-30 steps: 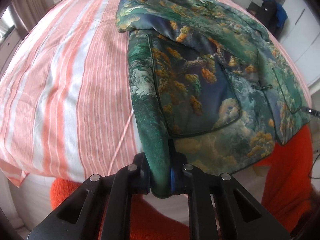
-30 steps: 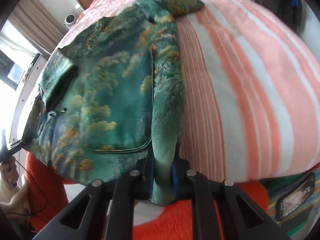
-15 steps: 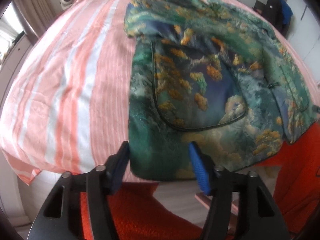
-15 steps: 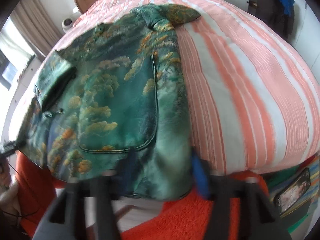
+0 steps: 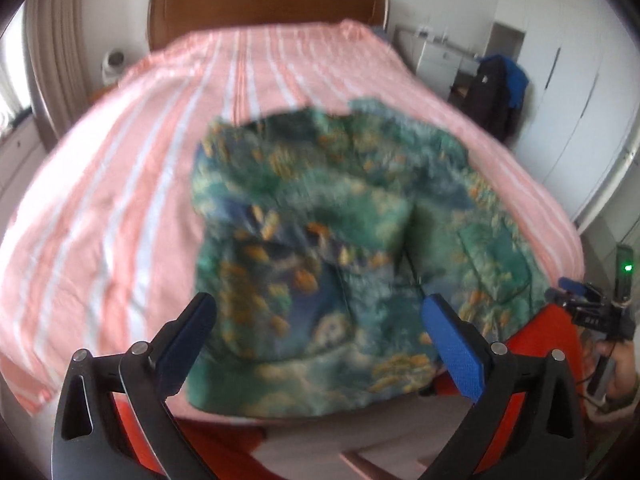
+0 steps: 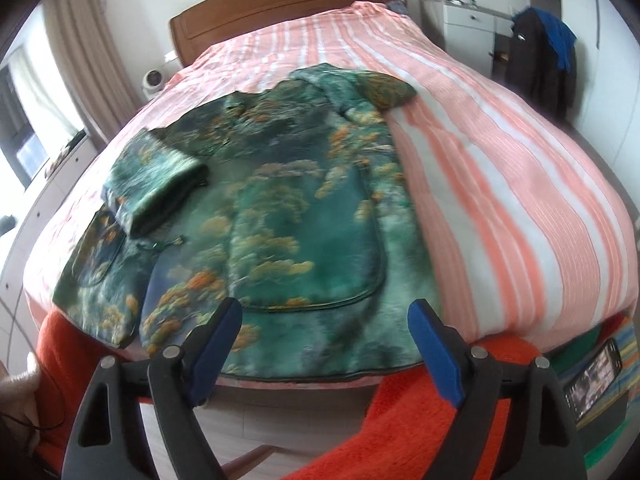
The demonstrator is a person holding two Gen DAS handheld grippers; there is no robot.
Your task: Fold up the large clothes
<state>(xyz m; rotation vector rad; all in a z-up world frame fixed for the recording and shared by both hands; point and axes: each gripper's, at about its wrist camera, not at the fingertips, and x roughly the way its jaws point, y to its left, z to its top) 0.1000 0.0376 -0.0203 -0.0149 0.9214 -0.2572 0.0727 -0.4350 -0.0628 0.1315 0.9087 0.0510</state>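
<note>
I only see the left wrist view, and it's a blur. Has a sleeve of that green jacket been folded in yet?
Observer: Yes. The right wrist view shows one sleeve folded across the front of the jacket.
Operator: And the other gripper, does it hold the hem?
Observer: No. The right gripper has just been opening its jaws and its pads press on nothing; the hem lies free at the edge of the bed.

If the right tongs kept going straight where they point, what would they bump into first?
Most likely the green patterned jacket on the striped bed. The right tongs, open and empty, aim at its near hem, though the depth is hard to judge.
</note>
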